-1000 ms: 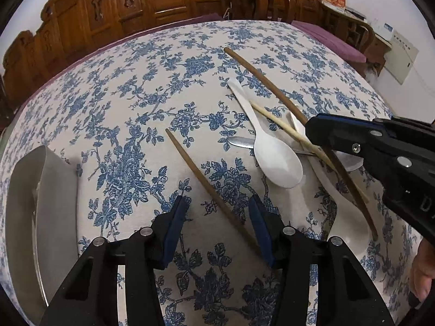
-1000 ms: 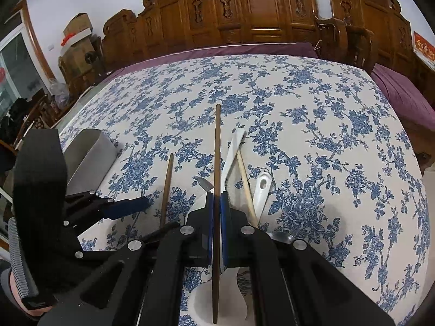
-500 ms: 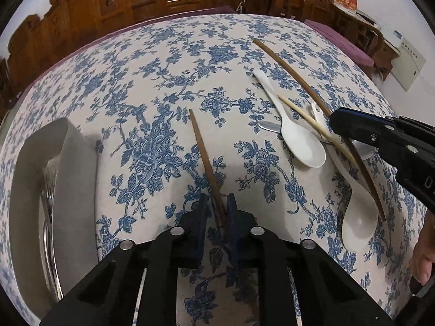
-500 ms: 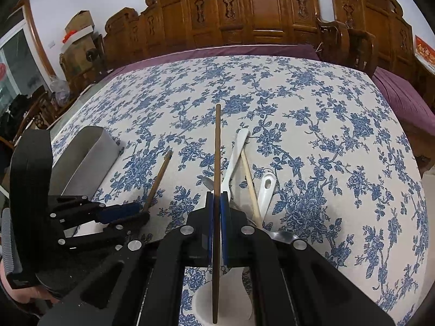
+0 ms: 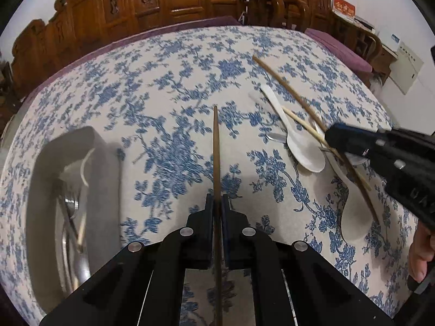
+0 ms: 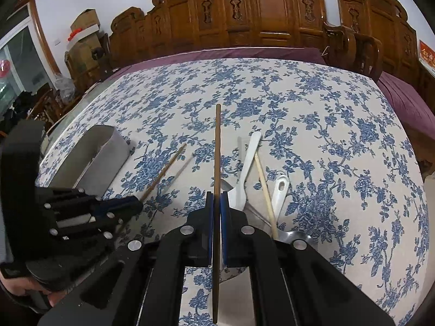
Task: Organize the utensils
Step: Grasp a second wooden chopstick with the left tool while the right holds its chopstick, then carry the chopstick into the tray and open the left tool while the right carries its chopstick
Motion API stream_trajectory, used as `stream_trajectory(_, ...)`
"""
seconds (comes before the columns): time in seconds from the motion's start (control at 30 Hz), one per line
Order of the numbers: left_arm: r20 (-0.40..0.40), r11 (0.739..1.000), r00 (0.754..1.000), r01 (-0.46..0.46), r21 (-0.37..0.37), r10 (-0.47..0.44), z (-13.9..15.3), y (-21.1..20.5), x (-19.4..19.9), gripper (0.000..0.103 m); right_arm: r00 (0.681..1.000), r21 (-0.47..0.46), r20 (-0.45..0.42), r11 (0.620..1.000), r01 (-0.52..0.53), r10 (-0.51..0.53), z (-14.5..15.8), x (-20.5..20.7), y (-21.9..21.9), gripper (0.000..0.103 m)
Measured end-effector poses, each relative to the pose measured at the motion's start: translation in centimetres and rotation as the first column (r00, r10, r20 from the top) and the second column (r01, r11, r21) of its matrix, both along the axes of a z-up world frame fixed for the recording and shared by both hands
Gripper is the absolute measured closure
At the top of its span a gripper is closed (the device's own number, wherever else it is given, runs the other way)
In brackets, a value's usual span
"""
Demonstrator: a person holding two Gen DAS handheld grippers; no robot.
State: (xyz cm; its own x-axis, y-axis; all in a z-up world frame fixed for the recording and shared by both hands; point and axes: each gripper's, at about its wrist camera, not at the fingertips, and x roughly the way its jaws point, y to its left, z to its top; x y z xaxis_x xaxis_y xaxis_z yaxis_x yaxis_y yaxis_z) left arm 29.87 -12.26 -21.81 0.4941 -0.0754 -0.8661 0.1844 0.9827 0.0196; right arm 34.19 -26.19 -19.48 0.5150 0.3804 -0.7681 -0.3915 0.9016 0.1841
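Observation:
My left gripper [image 5: 217, 201] is shut on a dark brown chopstick [image 5: 216, 149] and holds it above the floral tablecloth, pointing away. It also shows at the left of the right wrist view [image 6: 122, 206] with its chopstick [image 6: 163, 174] lifted. My right gripper [image 6: 217, 198] is shut on a second dark brown chopstick [image 6: 217, 146]; it also shows in the left wrist view [image 5: 334, 135]. A metal holder [image 5: 73, 190] with cutlery inside lies at the left. White spoons [image 5: 301, 144], a pale chopstick [image 6: 265, 190] and a metal spoon [image 6: 293, 236] lie on the table.
The round table [image 6: 326, 135] carries a blue floral cloth. Carved wooden chairs [image 6: 272, 13] ring its far side. The metal holder also shows in the right wrist view [image 6: 89, 160], beside the left gripper.
My left gripper closed on the brown chopstick and lifted it off the cloth, turning it to point straight ahead. My right gripper stayed shut on its chopstick, nearly still.

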Motion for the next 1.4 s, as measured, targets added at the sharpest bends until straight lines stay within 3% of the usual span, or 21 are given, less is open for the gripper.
stream_trajectory(0.7,0.097,1.0,0.995,-0.007,0.005,0.007,6.2,4.9,-2.7,0.098,0.998,0.007,0.015,0.998,-0.063,0.062,0.6,-2.8,2.9,0.097)
stream_trajectory(1.03,0.129,0.999,0.991,-0.03,-0.017,0.032,8.9,8.8,-4.4,0.098,0.992,-0.003,0.064,0.994,-0.111,0.111,3.7,-4.7,5.9,0.097)
stream_trajectory(1.4,0.139,0.998,0.989,-0.036,-0.041,0.042,10.0,12.8,-4.2,0.098,0.991,-0.016,0.068,0.993,-0.117,0.118,7.6,-5.4,9.4,0.097)
